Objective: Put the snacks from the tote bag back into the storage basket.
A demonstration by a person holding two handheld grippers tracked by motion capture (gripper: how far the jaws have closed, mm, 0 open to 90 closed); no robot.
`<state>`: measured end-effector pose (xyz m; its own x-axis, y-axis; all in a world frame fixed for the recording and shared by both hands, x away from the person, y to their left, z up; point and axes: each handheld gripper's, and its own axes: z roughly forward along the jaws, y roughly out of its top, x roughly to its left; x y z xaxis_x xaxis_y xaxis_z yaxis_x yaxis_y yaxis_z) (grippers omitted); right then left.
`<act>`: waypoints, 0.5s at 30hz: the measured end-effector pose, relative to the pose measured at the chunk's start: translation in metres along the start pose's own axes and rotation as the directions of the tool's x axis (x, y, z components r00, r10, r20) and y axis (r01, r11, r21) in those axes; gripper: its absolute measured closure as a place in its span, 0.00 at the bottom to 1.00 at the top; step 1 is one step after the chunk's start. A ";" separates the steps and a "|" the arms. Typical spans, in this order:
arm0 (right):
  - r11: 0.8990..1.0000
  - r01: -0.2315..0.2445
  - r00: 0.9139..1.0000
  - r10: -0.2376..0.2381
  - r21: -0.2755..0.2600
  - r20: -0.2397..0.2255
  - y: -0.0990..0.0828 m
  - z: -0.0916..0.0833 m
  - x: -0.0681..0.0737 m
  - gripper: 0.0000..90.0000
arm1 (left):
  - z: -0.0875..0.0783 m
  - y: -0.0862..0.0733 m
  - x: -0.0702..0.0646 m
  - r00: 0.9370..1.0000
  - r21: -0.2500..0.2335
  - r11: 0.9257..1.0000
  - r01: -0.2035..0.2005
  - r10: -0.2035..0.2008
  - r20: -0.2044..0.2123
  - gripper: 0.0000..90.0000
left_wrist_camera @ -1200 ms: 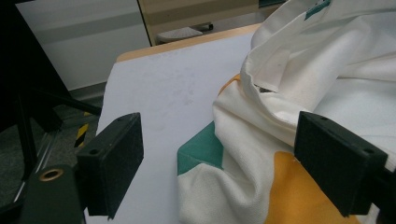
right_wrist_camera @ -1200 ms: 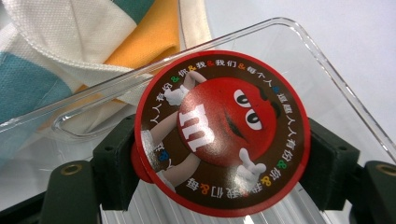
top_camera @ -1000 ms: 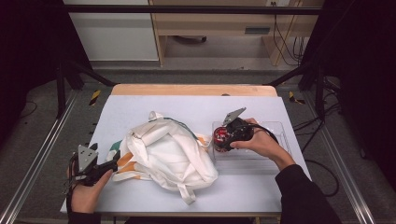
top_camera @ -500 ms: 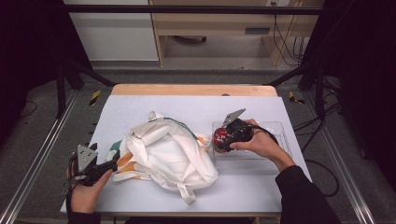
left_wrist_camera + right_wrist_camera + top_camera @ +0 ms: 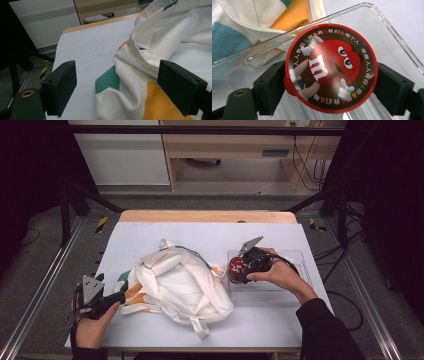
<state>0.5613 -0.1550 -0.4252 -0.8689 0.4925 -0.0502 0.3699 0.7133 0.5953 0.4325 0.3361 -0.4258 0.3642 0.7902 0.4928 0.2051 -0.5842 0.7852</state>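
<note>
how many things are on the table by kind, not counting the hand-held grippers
white cloth bag: 1
clear plastic tray: 1
red m&m's candy tub: 1
total: 3

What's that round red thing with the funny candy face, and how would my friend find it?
Look at the right side of the pale table, where a clear plastic tray sits beside the white cloth bag. Over the tray's left end, the right claw has a small round tub between its jaws. Its red-rimmed lid showing a red cartoon candy with a white "m" sets it apart.
</note>
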 end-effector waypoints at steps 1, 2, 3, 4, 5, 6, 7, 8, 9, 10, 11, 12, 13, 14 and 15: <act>1.000 0.004 1.000 -0.004 0.002 0.000 0.000 -0.001 0.000 0.18 | 0.000 0.000 0.000 1.000 0.000 1.000 0.001 -0.001 0.000 0.17; 1.000 -0.001 1.000 0.001 0.000 0.004 0.000 -0.002 0.000 0.17 | 0.000 0.000 0.000 1.000 0.000 1.000 0.002 -0.002 -0.001 0.17; 1.000 0.001 1.000 -0.001 0.000 0.007 0.000 -0.004 0.001 0.17 | 0.000 0.000 0.000 1.000 0.000 1.000 0.003 -0.003 -0.001 0.17; 1.000 0.007 1.000 -0.007 -0.008 0.007 0.000 -0.006 0.001 0.16 | 0.000 0.000 0.000 1.000 0.000 1.000 0.003 -0.003 -0.001 0.17; 1.000 0.006 1.000 -0.006 -0.006 0.004 0.000 -0.008 0.001 0.15 | 0.000 0.000 0.000 1.000 0.000 1.000 0.001 -0.001 -0.001 0.17; 1.000 -0.002 1.000 0.002 -0.004 0.010 0.000 -0.009 0.002 0.15 | 0.000 0.000 0.000 1.000 0.001 1.000 -0.001 0.001 0.000 0.17; 1.000 -0.001 1.000 0.001 -0.006 0.010 -0.001 -0.012 0.002 0.17 | 0.000 0.000 0.000 1.000 0.000 1.000 -0.002 0.002 0.000 0.17; 1.000 0.000 1.000 0.000 -0.009 0.011 -0.001 -0.015 0.003 0.18 | 0.000 0.000 0.000 1.000 -0.002 1.000 0.000 0.000 -0.001 0.17; 1.000 -0.005 1.000 0.005 -0.011 0.018 -0.001 -0.019 0.004 0.18 | 0.000 0.000 0.000 1.000 -0.002 1.000 0.002 -0.002 -0.002 0.17; 1.000 -0.001 1.000 0.002 -0.017 0.024 -0.002 -0.022 0.004 0.18 | 0.000 0.000 0.000 1.000 -0.001 1.000 0.003 -0.003 -0.002 0.17; 1.000 -0.009 0.999 0.010 -0.024 0.037 -0.002 -0.025 0.004 0.17 | 0.000 0.000 0.000 1.000 0.000 1.000 0.003 -0.003 -0.003 0.17; 0.999 -0.009 0.999 0.011 -0.036 0.047 -0.003 -0.030 0.005 0.16 | 0.000 0.000 0.000 1.000 0.001 1.000 0.001 -0.001 -0.002 0.17; 0.999 -0.014 0.998 0.017 -0.051 0.056 -0.003 -0.035 0.005 0.16 | 0.001 0.000 0.000 1.000 0.001 1.000 0.000 0.000 -0.001 0.17; 0.997 -0.018 0.998 0.022 -0.071 0.066 -0.004 -0.041 0.005 0.15 | 0.000 0.000 0.000 1.000 0.002 1.000 -0.003 0.003 -0.001 0.17; 0.995 -0.026 0.997 0.033 -0.094 0.073 -0.004 -0.048 0.005 0.14 | 0.000 0.000 0.000 1.000 0.002 1.000 -0.004 0.004 -0.001 0.17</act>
<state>0.5395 -0.1791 -0.3896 -0.8299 0.5508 -0.0886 0.3602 0.6503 0.6688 0.4327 0.3359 -0.4262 0.3638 0.7883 0.4962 0.2055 -0.5875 0.7827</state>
